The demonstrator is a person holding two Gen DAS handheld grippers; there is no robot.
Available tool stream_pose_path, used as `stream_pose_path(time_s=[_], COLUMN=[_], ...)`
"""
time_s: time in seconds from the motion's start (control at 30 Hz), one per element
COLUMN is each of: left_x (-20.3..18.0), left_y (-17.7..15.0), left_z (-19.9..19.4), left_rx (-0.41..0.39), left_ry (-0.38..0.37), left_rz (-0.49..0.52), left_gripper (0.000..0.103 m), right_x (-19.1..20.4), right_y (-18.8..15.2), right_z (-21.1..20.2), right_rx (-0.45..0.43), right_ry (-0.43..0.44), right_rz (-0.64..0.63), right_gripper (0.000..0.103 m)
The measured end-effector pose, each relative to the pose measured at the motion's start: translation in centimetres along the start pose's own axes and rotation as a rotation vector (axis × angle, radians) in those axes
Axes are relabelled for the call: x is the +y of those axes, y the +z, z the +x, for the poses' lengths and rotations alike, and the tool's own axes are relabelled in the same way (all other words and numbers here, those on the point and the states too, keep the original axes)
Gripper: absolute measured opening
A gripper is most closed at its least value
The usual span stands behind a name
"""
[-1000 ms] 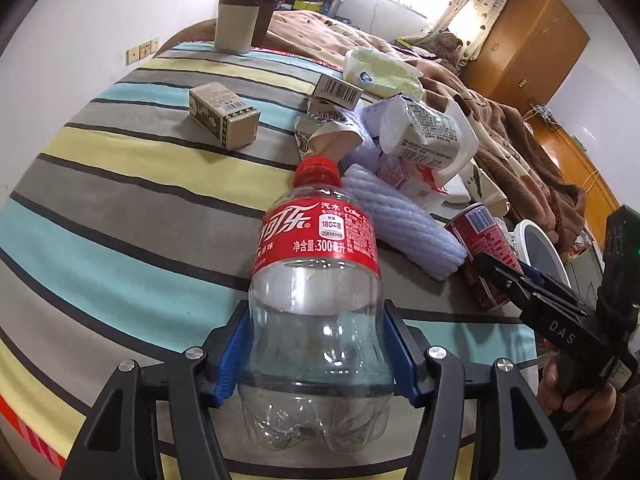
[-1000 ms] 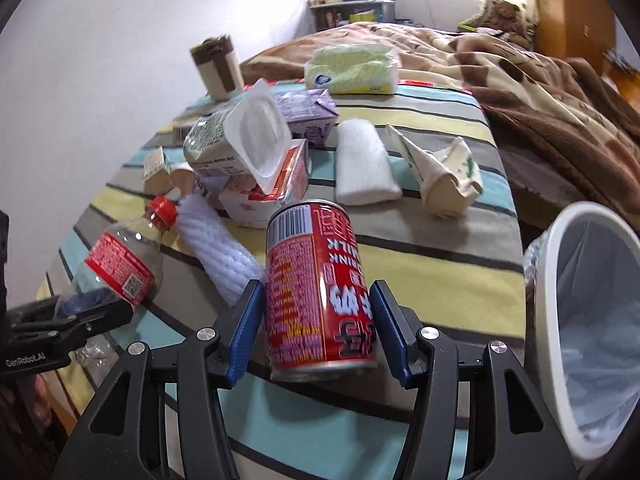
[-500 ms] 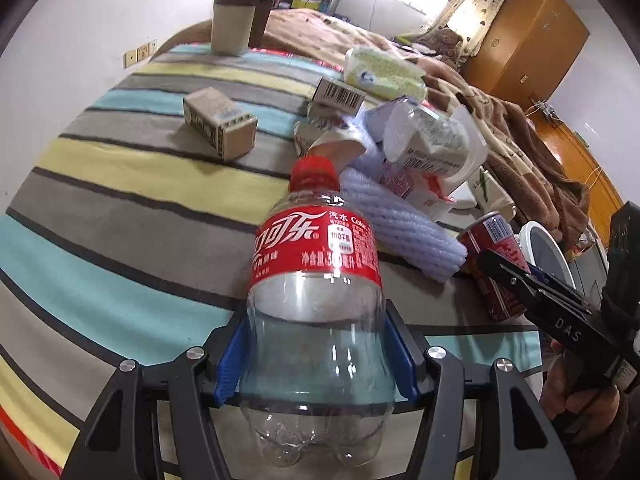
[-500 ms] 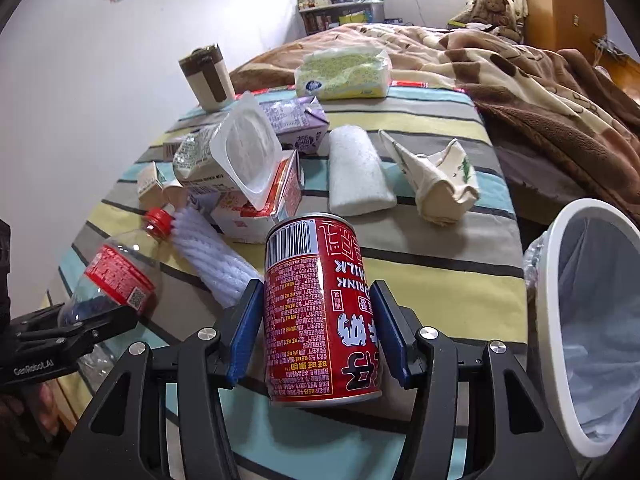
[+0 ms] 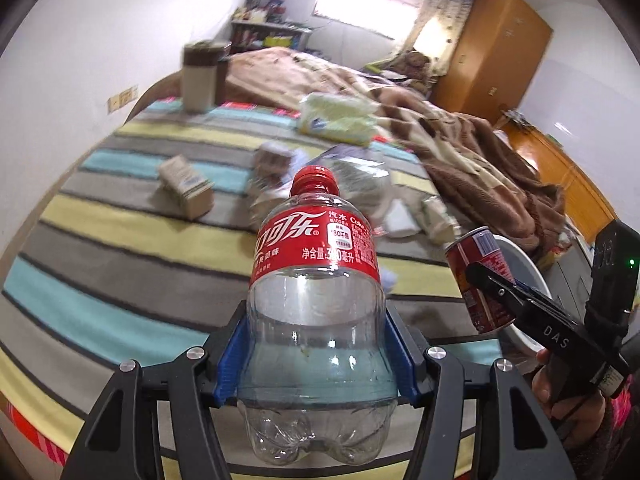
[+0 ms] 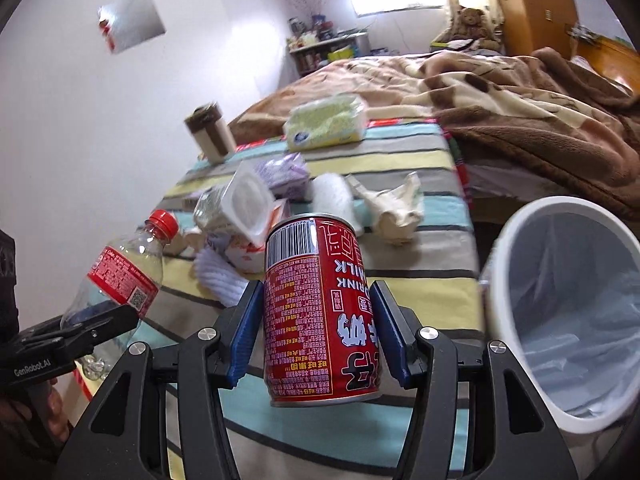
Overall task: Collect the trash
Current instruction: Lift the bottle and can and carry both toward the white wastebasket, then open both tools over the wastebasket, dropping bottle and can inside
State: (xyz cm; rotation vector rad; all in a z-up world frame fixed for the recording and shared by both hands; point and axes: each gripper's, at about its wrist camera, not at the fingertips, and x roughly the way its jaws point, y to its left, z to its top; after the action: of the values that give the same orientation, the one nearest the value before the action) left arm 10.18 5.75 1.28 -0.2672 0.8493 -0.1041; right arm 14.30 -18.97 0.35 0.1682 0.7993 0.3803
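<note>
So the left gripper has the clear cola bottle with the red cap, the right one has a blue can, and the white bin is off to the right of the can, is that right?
Not quite: the can held by the right gripper is red, not blue, as the right wrist view shows. The rest holds: the left gripper grips the clear cola bottle with the red cap, and the white bin is to the can's right.

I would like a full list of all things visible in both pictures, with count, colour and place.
cola bottle: 1, clear, red label; in left gripper
milk can: 1, red; in right gripper
bin: 1, white; right of table
tissue pack: 1, yellow-green; table's far end
cup: 1, beige-brown; far left
small carton: 1, tan; table left
crumpled paper: 1, cream; table right
blanket: 1, brown; bed
left gripper: jaws on bottle
right gripper: jaws on can
</note>
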Motion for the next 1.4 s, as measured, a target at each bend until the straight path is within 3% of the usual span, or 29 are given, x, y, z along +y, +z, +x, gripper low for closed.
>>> stream_pose_path(time_s=[0.27, 0.6, 1.1, 1.4], left_x=[-6.8, -15.6, -25.2, -27.3], left_y=[1.6, 2.5, 2.0, 1.8], left_z=[0.6, 4.2, 10.5, 14.1], left_rx=[-0.022, 0.029, 0.155, 0.209], left_ry=[-0.108, -0.271, -0.388, -0.402], left_rz=[0.120, 0.252, 0.386, 0.405], left_gripper=[0.062, 0.062, 0.062, 0.062], right_x=[-3.4, -9.7, -16.0, -18.6], right_y=[0.6, 0.3, -0.5, -1.4], right_z=[-4.5, -7.0, -5.4, -4.7], right_rx=[-0.093, -0.132, -0.050, 0.008], right_ry=[-0.081, -0.232, -0.338, -0.394], right_rz=[0.059, 0.210, 0.328, 0.376], right_gripper=[0.056, 0.056, 0.056, 0.056])
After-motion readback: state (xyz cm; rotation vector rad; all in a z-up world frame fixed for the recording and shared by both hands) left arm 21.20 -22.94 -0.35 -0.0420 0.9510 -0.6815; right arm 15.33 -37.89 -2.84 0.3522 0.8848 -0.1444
